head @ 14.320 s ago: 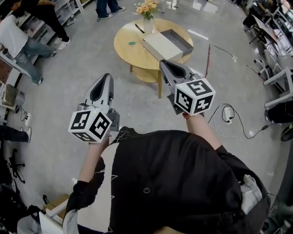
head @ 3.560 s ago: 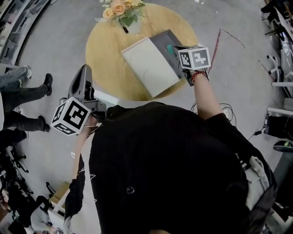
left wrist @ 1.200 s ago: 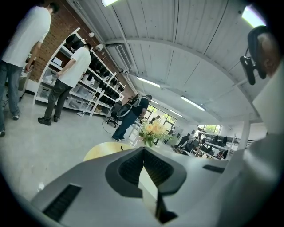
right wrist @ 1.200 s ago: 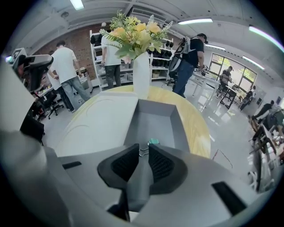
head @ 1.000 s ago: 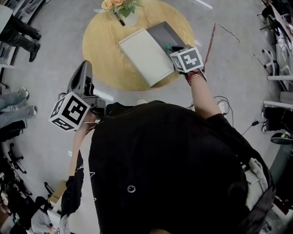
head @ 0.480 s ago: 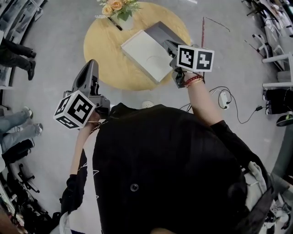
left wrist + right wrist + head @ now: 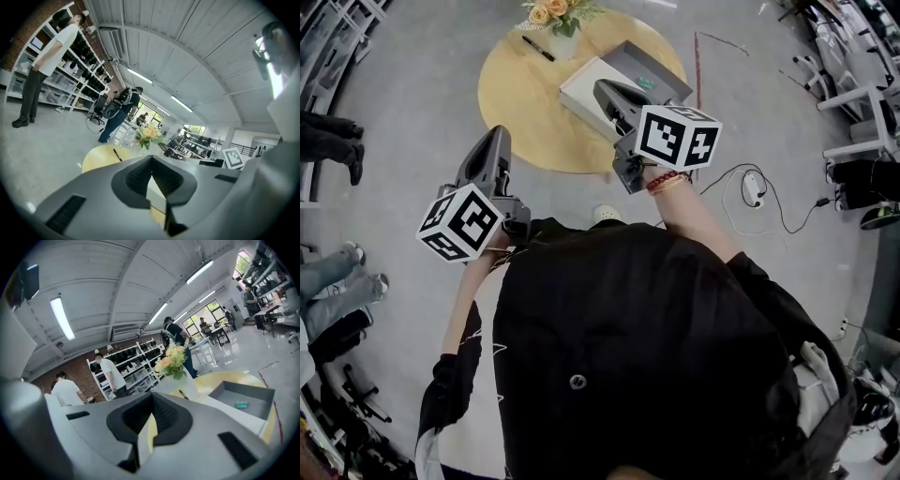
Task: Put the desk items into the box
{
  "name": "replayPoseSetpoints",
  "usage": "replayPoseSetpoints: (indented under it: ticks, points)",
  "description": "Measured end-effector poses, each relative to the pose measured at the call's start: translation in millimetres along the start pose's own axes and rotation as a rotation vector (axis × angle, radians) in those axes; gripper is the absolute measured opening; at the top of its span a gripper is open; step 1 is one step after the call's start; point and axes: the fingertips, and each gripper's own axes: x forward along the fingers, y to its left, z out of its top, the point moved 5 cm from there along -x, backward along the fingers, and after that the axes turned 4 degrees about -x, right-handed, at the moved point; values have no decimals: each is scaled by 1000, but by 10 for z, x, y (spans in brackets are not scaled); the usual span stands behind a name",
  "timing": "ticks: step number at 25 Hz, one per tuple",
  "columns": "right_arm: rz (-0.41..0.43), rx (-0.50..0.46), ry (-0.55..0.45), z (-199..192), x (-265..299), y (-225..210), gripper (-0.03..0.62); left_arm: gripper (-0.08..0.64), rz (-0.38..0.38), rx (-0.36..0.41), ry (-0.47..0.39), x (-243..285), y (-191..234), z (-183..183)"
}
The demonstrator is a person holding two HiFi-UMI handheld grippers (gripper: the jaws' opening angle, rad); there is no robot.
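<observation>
1. We hold the right tool (image 7: pixel 602 90) over the near side of the round yellow surface (image 7: pixel 520 108). Its jaws are pressed together with nothing between them, and the right gripper view shows only a thin slit between the pads.
2. The left tool (image 7: pixel 495 139) hangs over the grey floor (image 7: pixel 412 112), off the surface's left edge. Its jaws are likewise pressed together and empty.
3. The grey box (image 7: pixel 628 54) stands open on the right half of the surface. Its white lid (image 7: pixel 579 94) lies flat against its near side, partly under the right tool in the head view.
4. A small teal thing (image 7: pixel 241 404) lies on the floor of the box. We cannot tell what it is, and any print on it is too small to read.
5. A dark pen (image 7: pixel 536 47) lies on the surface outside the box, near a vase of yellow and orange flowers (image 7: pixel 562 13) at the far edge.
6. The only markings we can make out are black-and-white square patterns, not letters. They are on the left cube (image 7: pixel 461 222) and the right cube (image 7: pixel 678 136).
7. A white cable (image 7: pixel 741 183) trails on the floor to the right of the surface.
</observation>
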Motion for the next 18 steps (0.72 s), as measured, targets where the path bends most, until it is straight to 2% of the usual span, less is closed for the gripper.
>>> replayPoseSetpoints:
  ticks: [4, 9, 18]
  points:
    - [-9, -38, -53, -16, -68, 290, 5, 11, -41, 18, 22, -96, -11, -10]
    - [-57, -96, -40, -184, -143, 459, 5, 11, -68, 60, 32, -229, 1, -2]
    - [-99, -91, -7, -459, -324, 560, 5, 11, -83, 59, 56, -449, -2, -133]
